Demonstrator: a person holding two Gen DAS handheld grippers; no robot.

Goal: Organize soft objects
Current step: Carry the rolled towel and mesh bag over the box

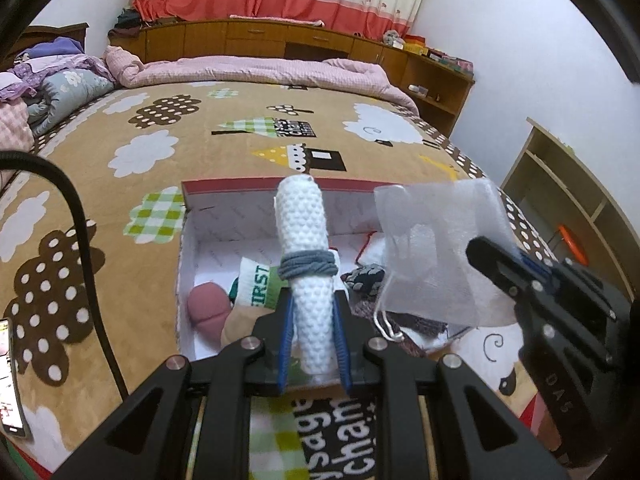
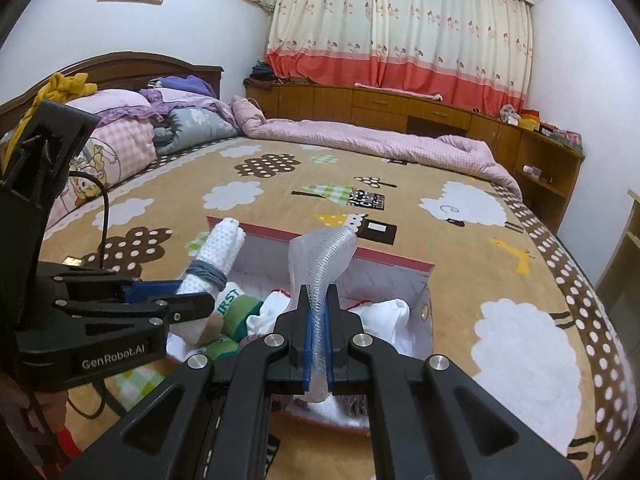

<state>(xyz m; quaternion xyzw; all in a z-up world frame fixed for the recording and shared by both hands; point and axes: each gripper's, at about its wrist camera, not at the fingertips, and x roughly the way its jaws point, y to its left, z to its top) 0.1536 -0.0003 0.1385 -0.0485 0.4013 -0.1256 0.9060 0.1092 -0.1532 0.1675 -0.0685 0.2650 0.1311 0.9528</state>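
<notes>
My left gripper (image 1: pixel 315 300) is shut on a rolled white knobbly towel (image 1: pixel 304 220) bound with a grey hair band (image 1: pixel 308 264). The roll sticks up over an open red-rimmed box (image 1: pixel 240 187) on the bed. My right gripper (image 2: pixel 318 294) is shut on a sheer white mesh bag (image 2: pixel 324 254), also above the box (image 2: pixel 394 261). Each gripper shows in the other's view: the right one (image 1: pixel 490 258) with the mesh bag (image 1: pixel 436 248), the left one (image 2: pixel 196 300) with the towel roll (image 2: pixel 222 250). In the box lie a green-and-white sock (image 1: pixel 258 280), a pink soft piece (image 1: pixel 208 308), a dark knit item (image 1: pixel 366 276) and white cloth (image 2: pixel 384 316).
The box sits on a brown cartoon-print bedspread (image 2: pixel 520 320). A black cable (image 1: pixel 80 220) and a phone (image 1: pixel 10 380) lie at the left. A pink quilt (image 2: pixel 380 140) and piled bedding (image 2: pixel 120 136) fill the far side. Wooden cabinets (image 2: pixel 400 108) and an open shelf (image 1: pixel 560 184) stand beyond.
</notes>
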